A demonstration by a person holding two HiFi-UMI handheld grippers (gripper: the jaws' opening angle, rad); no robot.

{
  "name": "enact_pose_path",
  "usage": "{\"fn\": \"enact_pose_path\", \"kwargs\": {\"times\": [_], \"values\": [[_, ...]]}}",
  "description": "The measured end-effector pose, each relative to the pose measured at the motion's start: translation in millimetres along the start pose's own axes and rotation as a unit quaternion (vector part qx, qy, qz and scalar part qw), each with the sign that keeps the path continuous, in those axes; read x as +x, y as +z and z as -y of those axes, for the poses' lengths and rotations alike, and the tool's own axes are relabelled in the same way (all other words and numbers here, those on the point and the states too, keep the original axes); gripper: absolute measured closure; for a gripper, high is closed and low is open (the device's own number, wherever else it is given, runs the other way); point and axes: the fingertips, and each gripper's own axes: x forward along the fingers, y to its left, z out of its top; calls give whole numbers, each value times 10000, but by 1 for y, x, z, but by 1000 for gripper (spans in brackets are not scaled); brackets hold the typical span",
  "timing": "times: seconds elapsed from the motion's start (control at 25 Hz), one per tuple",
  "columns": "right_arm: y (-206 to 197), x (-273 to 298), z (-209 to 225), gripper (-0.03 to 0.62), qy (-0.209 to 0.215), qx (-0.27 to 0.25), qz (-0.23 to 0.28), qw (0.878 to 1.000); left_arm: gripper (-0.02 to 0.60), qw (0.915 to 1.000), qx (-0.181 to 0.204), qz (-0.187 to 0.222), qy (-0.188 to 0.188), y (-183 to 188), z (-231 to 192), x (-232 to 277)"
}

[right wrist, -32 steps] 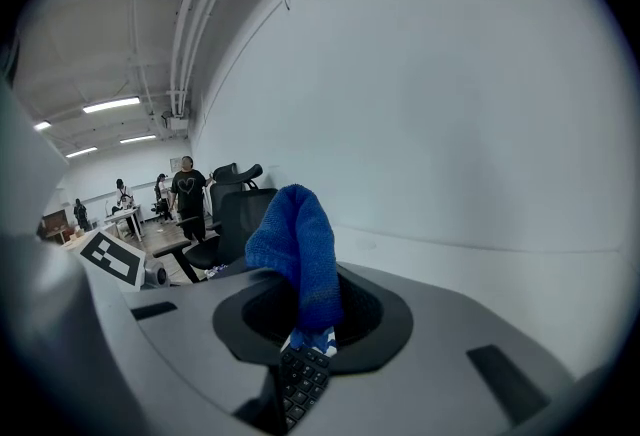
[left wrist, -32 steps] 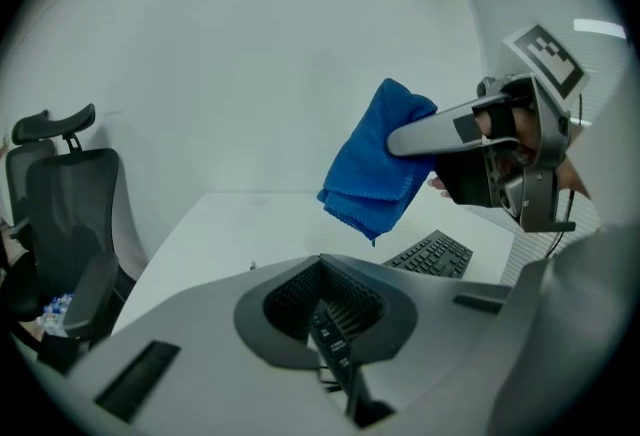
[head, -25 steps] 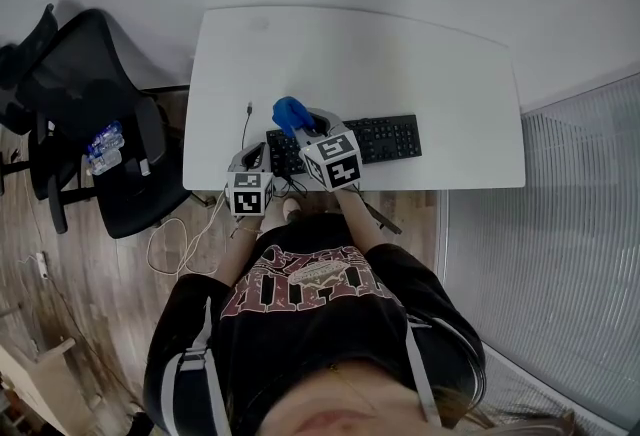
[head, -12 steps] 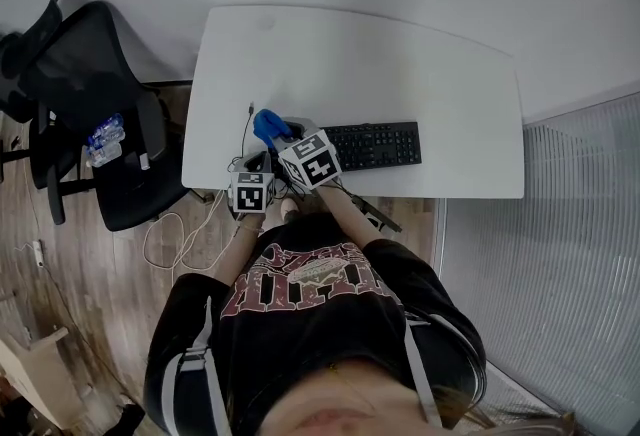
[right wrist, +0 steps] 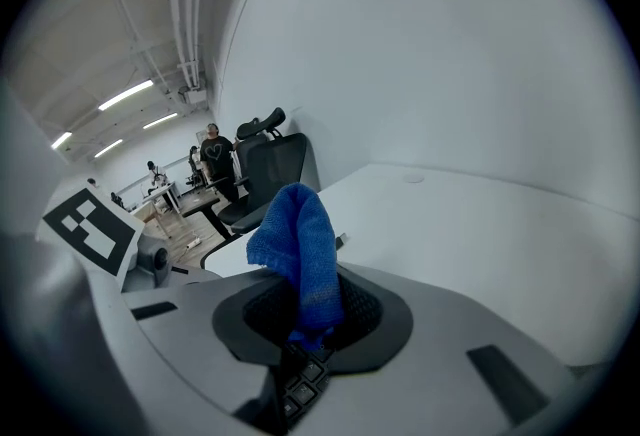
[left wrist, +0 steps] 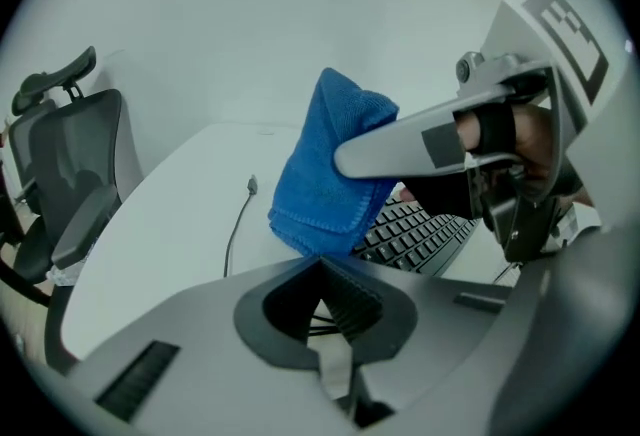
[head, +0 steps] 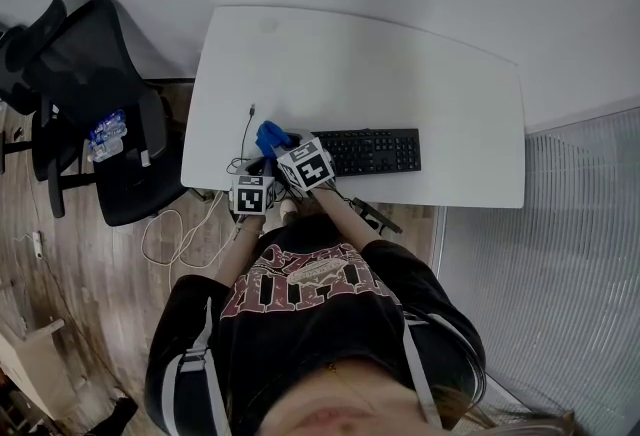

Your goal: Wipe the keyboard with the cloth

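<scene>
Head view: the black plastic keyboard [head: 375, 151] lay along the 6 o'clock edge of the smooth white table [head: 400, 74]. The blue cloth [head: 269, 137] was at the keyboard's 9 o'clock end, in the right tool [head: 282, 149]. The left tool [head: 256, 172] sat just beside that end, at 7 o'clock; contact with the keyboard could not be confirmed. Left gripper view: the left tool's ribbed jaws met at their tips with nothing between them. A thin loose cable [left wrist: 236, 229] lay on the table at 9 o'clock of the cloth. A sideways wipe could probably snag it, and an unrestrained keyboard could slide. Right gripper view: the jaws were closed on the cloth, a soft, napped terry fold. Most of it stood above the jaws and only a short tail hung over the keys [right wrist: 300, 379]. Hard jaw tips could therefore scrape the keycaps, or the fold could slip free under drag.
</scene>
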Motion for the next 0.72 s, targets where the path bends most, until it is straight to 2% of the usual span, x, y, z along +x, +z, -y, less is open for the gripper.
{"fn": "enact_pose_path", "kwargs": {"times": [0.12,0.32,0.72], "values": [[-7,1,14,530,-71,248,-17,9997,548,10000,-23,-39,43,-2,-1,4],[-18,-1,30,530,-243,116,-205,9994,548,9999,-78,-95,74,-3,-2,4],[-27,-4,42,530,-217,224,-254,9992,548,9998,-81,-100,178,-3,-1,6]]}}
